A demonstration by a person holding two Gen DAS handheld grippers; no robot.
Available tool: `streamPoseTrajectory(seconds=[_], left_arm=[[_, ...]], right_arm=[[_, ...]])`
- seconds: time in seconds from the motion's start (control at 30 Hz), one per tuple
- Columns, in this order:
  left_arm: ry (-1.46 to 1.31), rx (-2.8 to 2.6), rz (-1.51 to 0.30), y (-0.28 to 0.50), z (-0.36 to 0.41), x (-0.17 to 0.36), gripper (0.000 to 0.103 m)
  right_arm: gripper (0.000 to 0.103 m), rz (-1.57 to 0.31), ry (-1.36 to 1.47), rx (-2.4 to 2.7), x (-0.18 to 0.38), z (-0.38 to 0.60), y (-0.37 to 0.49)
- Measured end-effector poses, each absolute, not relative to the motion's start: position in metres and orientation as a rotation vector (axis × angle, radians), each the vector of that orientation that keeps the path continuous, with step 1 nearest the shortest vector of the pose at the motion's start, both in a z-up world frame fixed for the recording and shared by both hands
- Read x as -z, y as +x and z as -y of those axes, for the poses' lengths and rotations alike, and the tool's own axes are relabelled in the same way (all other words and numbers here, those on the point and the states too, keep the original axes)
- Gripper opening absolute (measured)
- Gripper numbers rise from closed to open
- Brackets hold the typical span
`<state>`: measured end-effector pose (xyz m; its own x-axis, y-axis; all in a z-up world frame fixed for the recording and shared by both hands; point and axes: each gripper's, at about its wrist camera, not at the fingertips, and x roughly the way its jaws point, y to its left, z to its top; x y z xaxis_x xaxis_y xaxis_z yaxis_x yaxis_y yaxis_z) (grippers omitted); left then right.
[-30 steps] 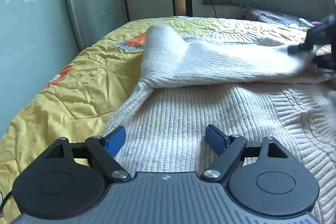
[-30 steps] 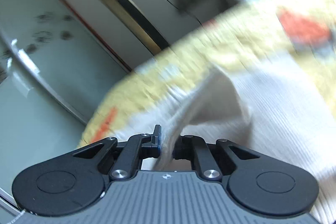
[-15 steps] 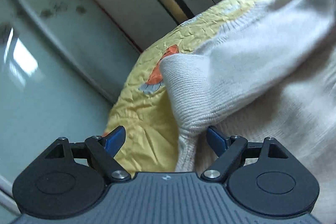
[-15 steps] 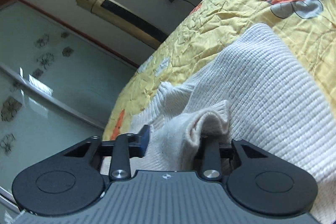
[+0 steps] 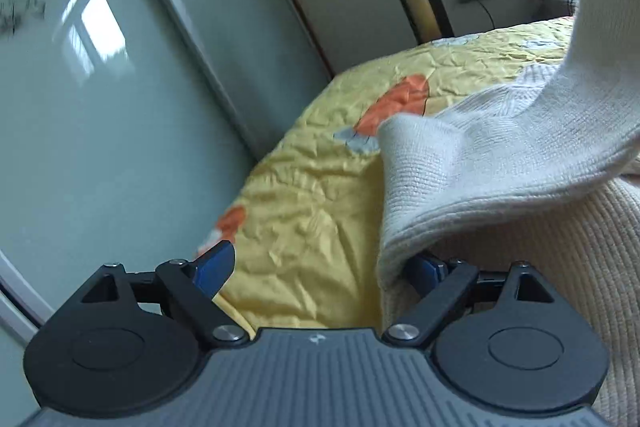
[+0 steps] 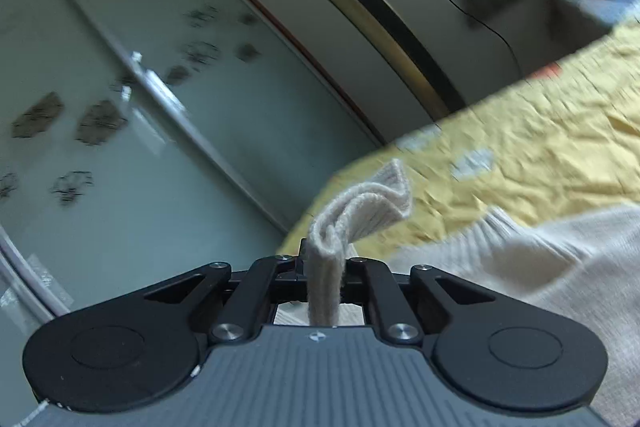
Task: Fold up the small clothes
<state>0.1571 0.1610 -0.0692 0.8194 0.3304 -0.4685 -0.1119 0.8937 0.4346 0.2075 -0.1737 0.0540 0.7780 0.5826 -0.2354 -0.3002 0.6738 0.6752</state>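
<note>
A: What worries you most here?

B: The right gripper (image 6: 324, 263) has its jaws clamped on a bunched ridge of the white knit sweater (image 5: 500, 155), and only a narrow pleat of cuff sits between them. Ribbed knit is stretchy, so I judge a hard pull could drag the pleat out, and the sleeve would flop back onto the bed (image 5: 320, 195).

A: And the left side?

B: The left gripper (image 5: 320, 267) has its jaws wide apart, holding nothing. Its right blue pad is tucked under the folded edge of the sleeve, while the left pad hangs over bare yellow quilt. If it closes now, I think it either misses or pinches the quilt along with the knit.

A: So where is the sweater, exactly?

B: Spread on the bed, with its body at the right of the left wrist view. The sleeve rises from the fold just in front of the left gripper, up toward the top right corner, where something dark holds its end. In the right wrist view, the gripped fold sticks up past the jaws, with the rest lying low to the right.

A: Any other risk?

B: Uneven tension could skew the fold, I reckon.
</note>
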Motion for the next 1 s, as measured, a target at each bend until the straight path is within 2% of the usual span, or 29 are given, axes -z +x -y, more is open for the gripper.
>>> streamPoseTrajectory(seconds=[0.1, 0.2, 0.27, 0.3, 0.37, 0.43, 0.47, 0.53, 0.63, 0.73, 0.77, 0.8, 0.87, 0.93, 1.0], left_arm=[[0.411, -0.229, -0.571, 0.156, -0.161, 0.069, 0.09], [0.445, -0.214, -0.564, 0.151, -0.155, 0.069, 0.09], [0.47, -0.209, -0.56, 0.145, -0.152, 0.069, 0.09], [0.48, -0.205, -0.56, 0.144, -0.151, 0.069, 0.09], [0.488, -0.194, -0.552, 0.14, -0.151, 0.066, 0.091], [0.49, -0.189, -0.543, 0.132, -0.152, 0.06, 0.09], [0.482, -0.184, -0.532, 0.128, -0.153, 0.056, 0.09], [0.459, -0.162, -0.499, 0.121, -0.152, 0.045, 0.09], [0.422, -0.099, -0.439, 0.112, -0.141, 0.024, 0.091], [0.388, -0.035, -0.443, 0.116, -0.126, 0.016, 0.092], [0.376, -0.02, -0.451, 0.12, -0.121, 0.016, 0.092], [0.364, -0.01, -0.462, 0.124, -0.117, 0.018, 0.092], [0.342, 0.001, -0.489, 0.129, -0.109, 0.022, 0.092], [0.316, 0.012, -0.51, 0.129, -0.105, 0.027, 0.092], [0.298, 0.022, -0.536, 0.128, -0.101, 0.032, 0.092]], right_arm=[[0.011, -0.499, 0.605, -0.416, -0.04, 0.18, 0.205], [0.012, -0.659, 0.583, -0.275, -0.002, 0.196, 0.212], [0.019, -0.74, 0.594, -0.247, 0.02, 0.204, 0.213], [0.019, -0.761, 0.605, -0.235, 0.027, 0.207, 0.213], [0.026, -0.752, 0.654, -0.247, 0.031, 0.215, 0.208], [0.027, -0.74, 0.691, -0.252, 0.031, 0.222, 0.206], [0.026, -0.732, 0.711, -0.257, 0.032, 0.225, 0.203], [0.014, -0.728, 0.721, -0.249, 0.035, 0.227, 0.198], [0.012, -0.707, 0.646, -0.229, 0.032, 0.219, 0.192], [0.012, -0.605, 0.462, -0.231, 0.015, 0.203, 0.187], [0.016, -0.589, 0.398, -0.218, 0.011, 0.197, 0.187], [0.024, -0.602, 0.361, -0.194, 0.01, 0.195, 0.191], [0.045, -0.677, 0.339, -0.128, 0.017, 0.197, 0.204], [0.042, -0.682, 0.352, -0.069, 0.019, 0.205, 0.201], [0.044, -0.612, 0.351, -0.016, 0.01, 0.21, 0.183]])
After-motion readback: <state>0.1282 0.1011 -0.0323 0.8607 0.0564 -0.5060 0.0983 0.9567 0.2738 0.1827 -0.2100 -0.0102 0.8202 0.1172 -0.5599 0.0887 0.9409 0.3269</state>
